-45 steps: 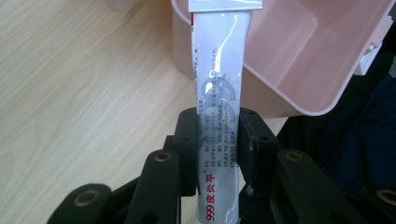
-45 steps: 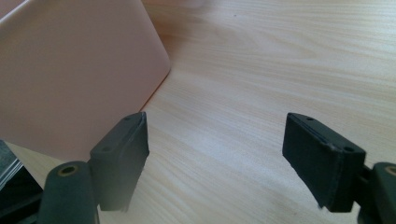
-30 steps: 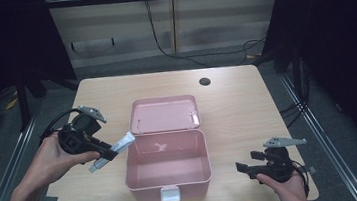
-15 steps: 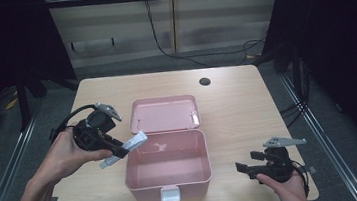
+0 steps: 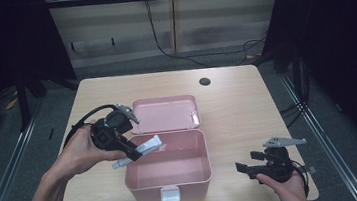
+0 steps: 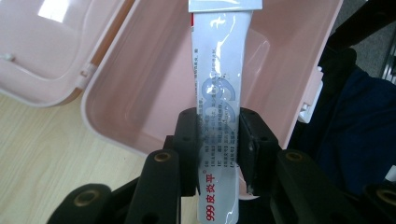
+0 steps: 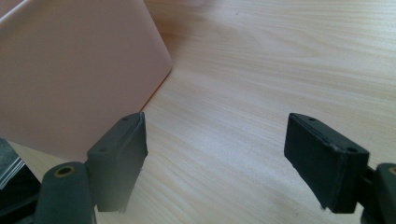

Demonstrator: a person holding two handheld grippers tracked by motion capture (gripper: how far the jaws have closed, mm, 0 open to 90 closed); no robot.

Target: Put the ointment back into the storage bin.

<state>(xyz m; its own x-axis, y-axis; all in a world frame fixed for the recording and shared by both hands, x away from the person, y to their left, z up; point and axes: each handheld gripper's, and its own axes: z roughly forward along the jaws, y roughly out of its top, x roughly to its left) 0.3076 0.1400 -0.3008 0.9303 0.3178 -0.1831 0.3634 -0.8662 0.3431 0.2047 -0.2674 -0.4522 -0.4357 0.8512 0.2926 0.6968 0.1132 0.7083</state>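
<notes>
A pink plastic box [image 5: 169, 183] stands open at the table's front middle, its lid [image 5: 166, 114] laid back flat. My left gripper [image 5: 135, 154] is shut on a white ointment tube [image 5: 145, 147] and holds it tilted over the box's left rim. In the left gripper view the tube [image 6: 218, 79] runs up between the jaws, its crimped end over the bare box interior [image 6: 154, 88]. My right gripper [image 5: 242, 167] rests open near the front right corner, beside the box. The right gripper view has the box's outer wall [image 7: 70, 70] at the left of my right gripper [image 7: 215, 144].
The light wooden table [image 5: 249, 118] has a dark round cable hole [image 5: 204, 81] near its back edge. A white latch [image 5: 170, 195] sits on the box's front. Cables trail from both grippers. Dark floor and metal rails flank the table.
My left gripper has carried the tube rightward, from left of the box to over its left rim. The right gripper has stayed still.
</notes>
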